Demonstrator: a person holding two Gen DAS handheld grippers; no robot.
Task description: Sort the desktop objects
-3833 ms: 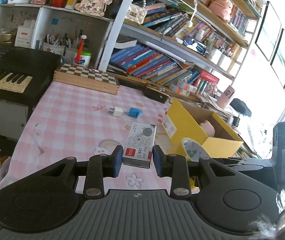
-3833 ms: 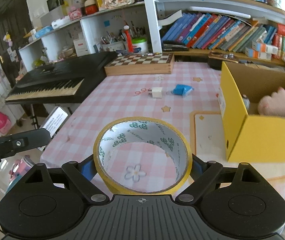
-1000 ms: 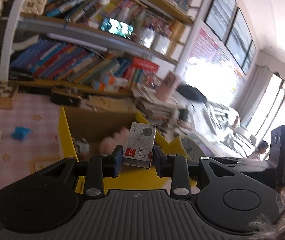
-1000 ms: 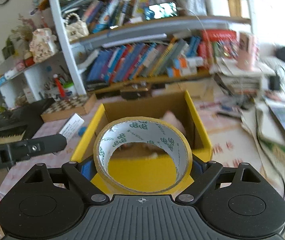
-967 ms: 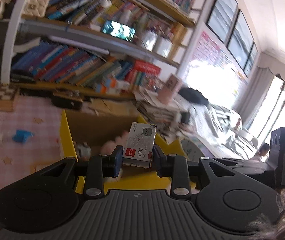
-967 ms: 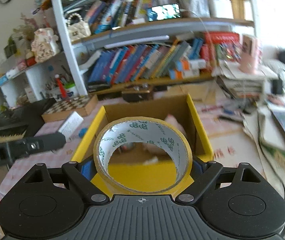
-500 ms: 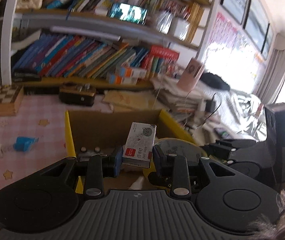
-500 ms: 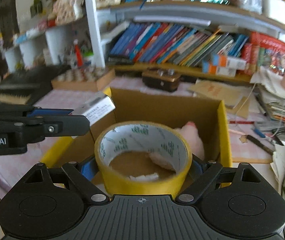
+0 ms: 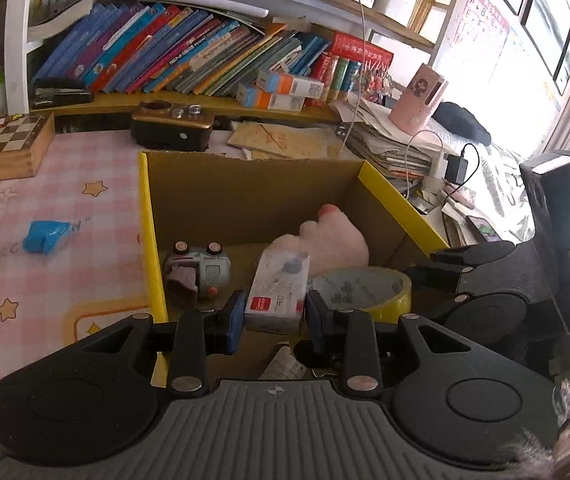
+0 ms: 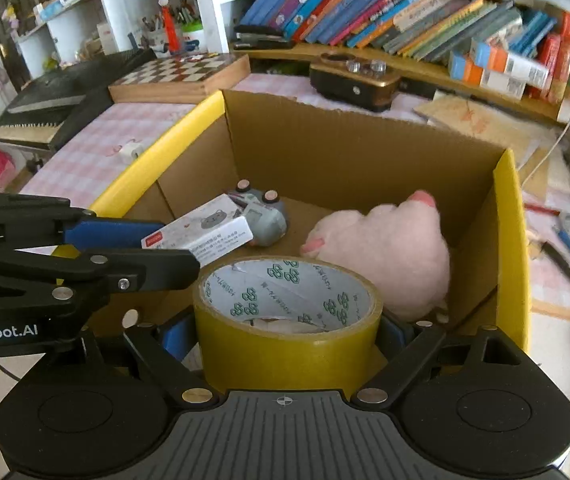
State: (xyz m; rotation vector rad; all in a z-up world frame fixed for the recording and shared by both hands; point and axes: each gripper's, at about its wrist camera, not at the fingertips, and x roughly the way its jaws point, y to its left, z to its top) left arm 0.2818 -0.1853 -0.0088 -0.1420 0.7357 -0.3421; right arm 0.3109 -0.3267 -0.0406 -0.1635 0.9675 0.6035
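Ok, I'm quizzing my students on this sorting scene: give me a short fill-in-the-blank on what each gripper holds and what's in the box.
1. The left gripper holds a small ____ box.
2. The right gripper grips a roll of ____ tape.
3. Both items hover over the ____ cardboard box.
4. Inside lies a ____ plush toy.

Missing: white; yellow; yellow; pink

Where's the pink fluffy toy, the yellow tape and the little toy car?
pink plush toy (image 10: 397, 252): right wrist view, middle of its body.
yellow tape roll (image 10: 289, 344): right wrist view, outer band.
toy car (image 9: 205, 270): left wrist view, its body.
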